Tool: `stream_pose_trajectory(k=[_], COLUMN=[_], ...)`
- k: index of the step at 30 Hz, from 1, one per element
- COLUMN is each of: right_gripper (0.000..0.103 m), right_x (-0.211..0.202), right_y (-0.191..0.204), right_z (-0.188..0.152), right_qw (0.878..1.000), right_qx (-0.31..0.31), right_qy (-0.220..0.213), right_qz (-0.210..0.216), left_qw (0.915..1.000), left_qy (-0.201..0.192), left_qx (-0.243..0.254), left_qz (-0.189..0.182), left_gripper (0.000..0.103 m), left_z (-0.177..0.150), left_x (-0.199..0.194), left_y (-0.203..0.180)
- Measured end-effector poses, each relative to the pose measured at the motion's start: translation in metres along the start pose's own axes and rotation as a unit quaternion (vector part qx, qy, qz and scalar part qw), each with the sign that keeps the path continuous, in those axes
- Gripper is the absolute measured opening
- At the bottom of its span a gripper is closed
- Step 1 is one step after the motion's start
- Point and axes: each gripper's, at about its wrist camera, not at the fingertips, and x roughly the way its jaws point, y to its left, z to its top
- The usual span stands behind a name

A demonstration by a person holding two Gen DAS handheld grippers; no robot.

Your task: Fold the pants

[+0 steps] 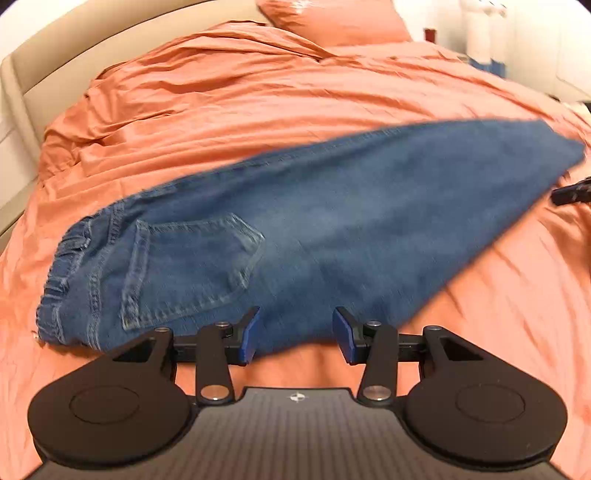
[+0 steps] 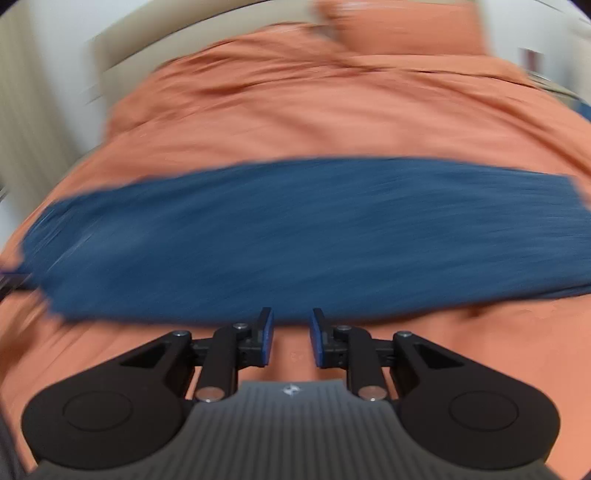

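Blue denim pants [image 1: 314,229] lie flat on the orange bedspread [image 1: 258,103], waistband and back pocket at the left, legs stretching to the right, one leg folded over the other. My left gripper [image 1: 295,334] is open and empty at the pants' near edge below the seat. In the right wrist view the pants [image 2: 314,236] show as a blurred blue band across the bed. My right gripper [image 2: 291,339] is open and empty just in front of their near edge. Its tip [image 1: 570,192] shows at the right edge of the left wrist view.
An orange pillow [image 1: 332,18] lies at the head of the bed by a beige headboard [image 1: 74,48]. White and blue items [image 1: 484,40] stand at the far right beside the bed. The right wrist view is motion-blurred.
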Motion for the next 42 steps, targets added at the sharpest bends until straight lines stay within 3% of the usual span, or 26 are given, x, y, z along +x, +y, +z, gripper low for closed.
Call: stream_pose_trajectory(k=[6, 10, 14, 19, 24, 25, 26, 30, 35, 42], right_gripper=[0.041, 0.042, 0.042, 0.042, 0.044, 0.040, 0.023, 0.004, 0.001, 0.000], right_x=[0.042, 0.069, 0.081, 0.103, 0.123, 0.125, 0.123, 0.099, 0.101, 0.099], right_y=[0.131, 0.194, 0.233, 0.248, 0.250, 0.254, 0.260, 0.266, 0.260, 0.253], right_z=[-0.045, -0.047, -0.032, -0.023, -0.017, -0.017, -0.019, -0.032, -0.048, -0.064], right_qw=[0.990, 0.976, 0.964, 0.960, 0.962, 0.962, 0.960, 0.951, 0.955, 0.958], right_qx=[-0.126, -0.203, -0.247, -0.270, -0.263, -0.264, -0.269, -0.294, -0.286, -0.283], right_qy=[0.015, -0.005, -0.035, -0.025, -0.032, -0.035, -0.041, -0.072, -0.051, -0.025], right_qz=[0.067, 0.081, 0.090, 0.068, 0.059, 0.063, 0.067, 0.064, 0.056, 0.049], left_qw=[0.9995, 0.9997, 0.9998, 0.9977, 0.9904, 0.9887, 0.9871, 0.9849, 0.9820, 0.9754], left_qy=[0.004, -0.005, -0.013, -0.024, -0.032, -0.030, -0.024, -0.002, 0.030, 0.050], left_qx=[0.029, 0.019, 0.002, -0.019, -0.089, -0.103, -0.115, -0.116, -0.100, -0.099], left_qz=[0.013, 0.015, 0.017, 0.061, 0.101, 0.105, 0.109, 0.129, 0.157, 0.190], left_gripper=[0.053, 0.053, 0.053, 0.053, 0.051, 0.050, 0.044, 0.029, 0.006, 0.006], left_z=[-0.020, -0.024, -0.026, -0.023, -0.014, -0.012, -0.010, -0.011, -0.015, -0.016], left_x=[-0.003, -0.010, -0.014, -0.007, 0.005, 0.008, 0.013, 0.029, 0.058, 0.081], left_y=[-0.006, 0.008, 0.030, 0.064, 0.122, 0.133, 0.144, 0.167, 0.177, 0.181])
